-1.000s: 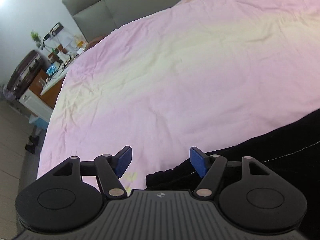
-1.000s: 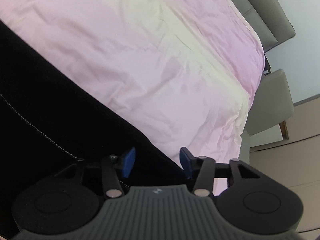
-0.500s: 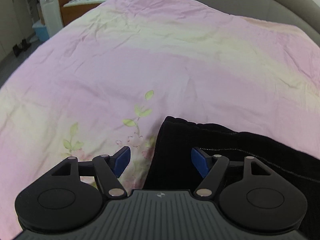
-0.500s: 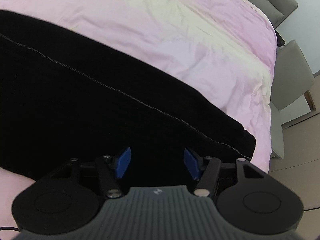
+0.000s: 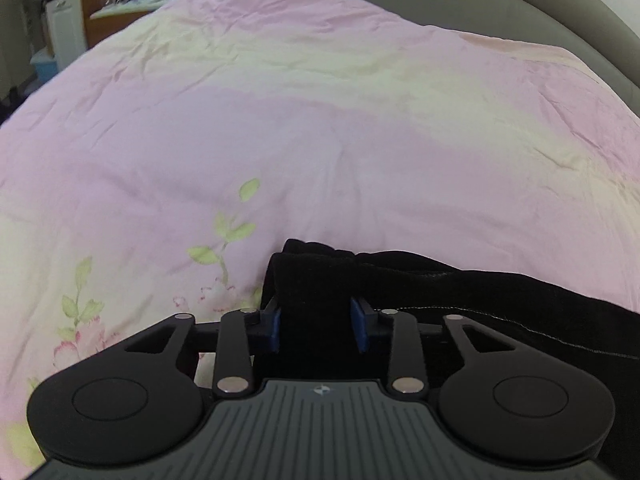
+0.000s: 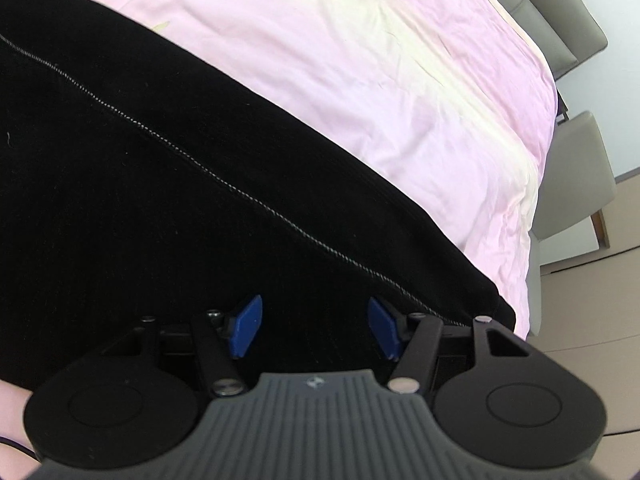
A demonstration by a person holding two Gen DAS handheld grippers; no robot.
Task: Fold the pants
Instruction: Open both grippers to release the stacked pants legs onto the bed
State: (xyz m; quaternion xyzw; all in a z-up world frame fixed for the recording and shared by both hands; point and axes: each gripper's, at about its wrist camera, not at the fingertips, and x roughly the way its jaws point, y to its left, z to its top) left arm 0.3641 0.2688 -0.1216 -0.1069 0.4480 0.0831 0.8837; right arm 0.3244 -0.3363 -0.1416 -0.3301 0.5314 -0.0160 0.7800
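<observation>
Black pants with a white stitched side seam lie stretched across a pink bedspread. In the left wrist view the pants' end bunches up between the blue pads of my left gripper, which has closed in on the fabric and holds it. In the right wrist view my right gripper hovers over the other end of the pants near the bed's edge, its jaws wide apart with black fabric beneath them.
The bedspread has a green leaf and pink flower print at the left. A grey headboard runs behind the bed. A cluttered cabinet stands far left. A grey chair and bare floor lie beyond the bed's right edge.
My left gripper moved forward onto the pants' end and its jaws narrowed onto the fabric. My right gripper came slightly closer over the pants and stayed open.
</observation>
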